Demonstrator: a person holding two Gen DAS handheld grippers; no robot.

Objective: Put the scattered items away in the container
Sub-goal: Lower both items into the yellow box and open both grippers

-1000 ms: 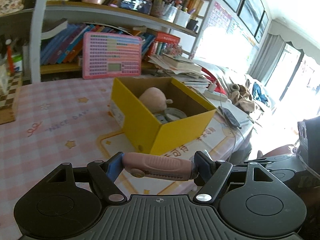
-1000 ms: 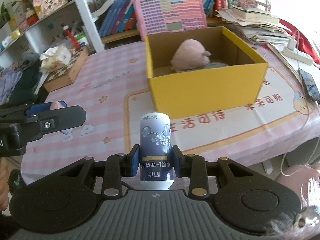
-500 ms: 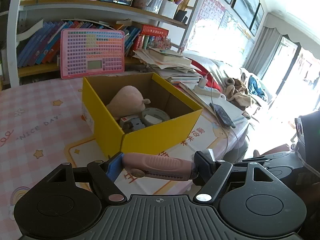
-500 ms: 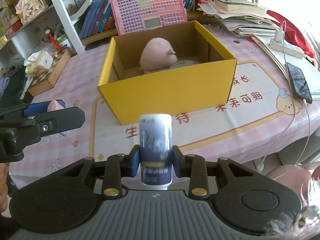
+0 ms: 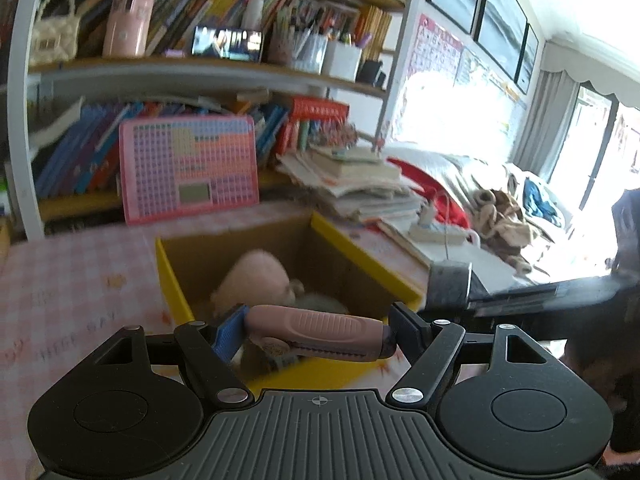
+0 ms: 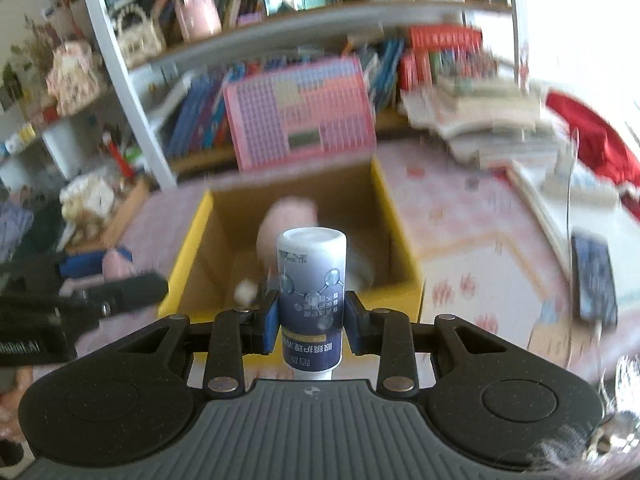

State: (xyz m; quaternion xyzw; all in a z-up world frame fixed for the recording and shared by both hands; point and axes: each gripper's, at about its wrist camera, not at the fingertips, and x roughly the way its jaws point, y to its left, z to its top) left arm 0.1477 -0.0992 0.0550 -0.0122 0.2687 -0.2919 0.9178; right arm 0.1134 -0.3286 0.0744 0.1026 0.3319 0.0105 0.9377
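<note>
A yellow cardboard box (image 5: 172,276) (image 6: 188,240) stands on the pink table, with a pink plush toy (image 5: 256,276) (image 6: 288,220) and other small items inside. My left gripper (image 5: 314,334) is shut on a pink utility knife (image 5: 316,332), held crosswise just over the box's near rim. My right gripper (image 6: 310,322) is shut on a small blue-and-white bottle (image 6: 312,276), held upright over the box's near edge. The right gripper and bottle (image 5: 448,284) show at the right of the left wrist view; the left gripper (image 6: 104,296) shows at the left of the right wrist view.
A pink keyboard toy (image 5: 188,168) (image 6: 300,112) leans against the bookshelf behind the box. A stack of books and papers (image 5: 352,188) lies at the right, with a power strip (image 5: 436,232) and a phone (image 6: 592,280) near the table's right edge.
Both grippers have moved forward and up to the box, now over its near rim, still holding the knife and bottle. The views are blurred by motion.
</note>
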